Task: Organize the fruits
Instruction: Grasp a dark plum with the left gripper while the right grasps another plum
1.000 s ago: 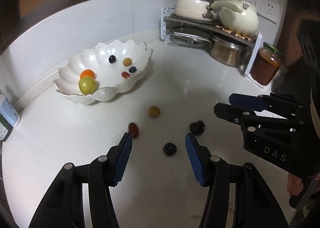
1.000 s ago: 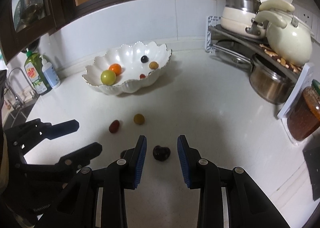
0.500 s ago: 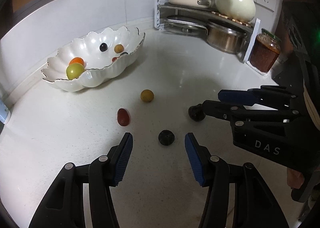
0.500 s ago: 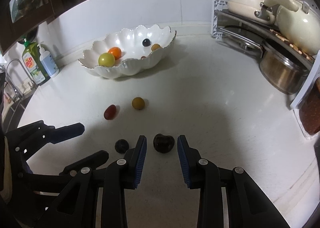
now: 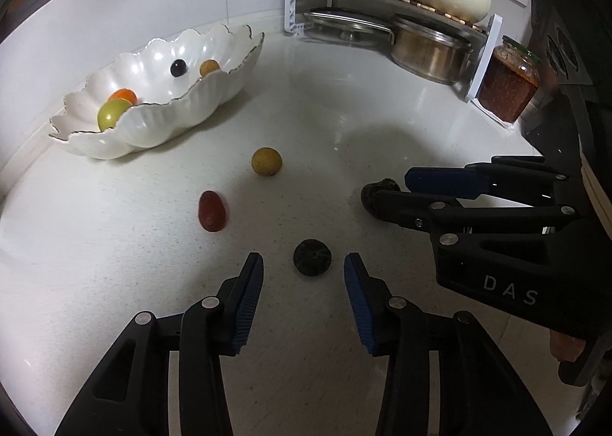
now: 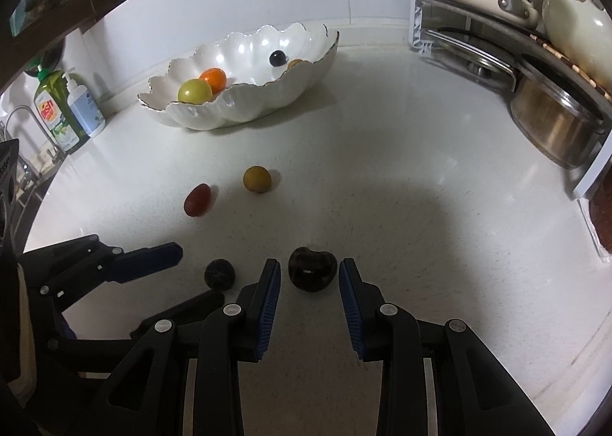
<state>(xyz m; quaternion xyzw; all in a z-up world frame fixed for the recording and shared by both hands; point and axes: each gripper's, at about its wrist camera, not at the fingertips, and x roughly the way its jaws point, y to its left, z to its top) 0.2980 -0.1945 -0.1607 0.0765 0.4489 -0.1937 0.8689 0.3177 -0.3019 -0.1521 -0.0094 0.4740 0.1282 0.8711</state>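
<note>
A white scalloped bowl point(image 5: 160, 122) point(image 6: 244, 110) holds a green fruit point(image 6: 194, 91), an orange one point(image 6: 214, 77), a dark berry point(image 6: 277, 58) and a yellow one. On the counter lie a yellow fruit point(image 5: 266, 162) point(image 6: 257, 178), a red fruit point(image 5: 211, 210) point(image 6: 197, 199), a small dark round fruit point(image 5: 312, 257) point(image 6: 219, 273) and a dark lumpy fruit point(image 6: 312, 268) point(image 5: 373, 194). My left gripper point(image 5: 303, 269) is open, its tips on either side of the small dark fruit. My right gripper point(image 6: 309, 275) is open around the lumpy fruit, apart from it.
A metal rack point(image 5: 386, 3) with pots, a steel pan point(image 5: 428, 49) and a cream kettle stands at the back right. A jar of red sauce point(image 5: 508, 84) is beside it. Soap bottles point(image 6: 69, 106) and a sink tap stand at the left.
Both grippers have moved down and forward towards the counter. The small dark fruit now lies between the left tips, the lumpy fruit between the right fingers. Both stay open.
</note>
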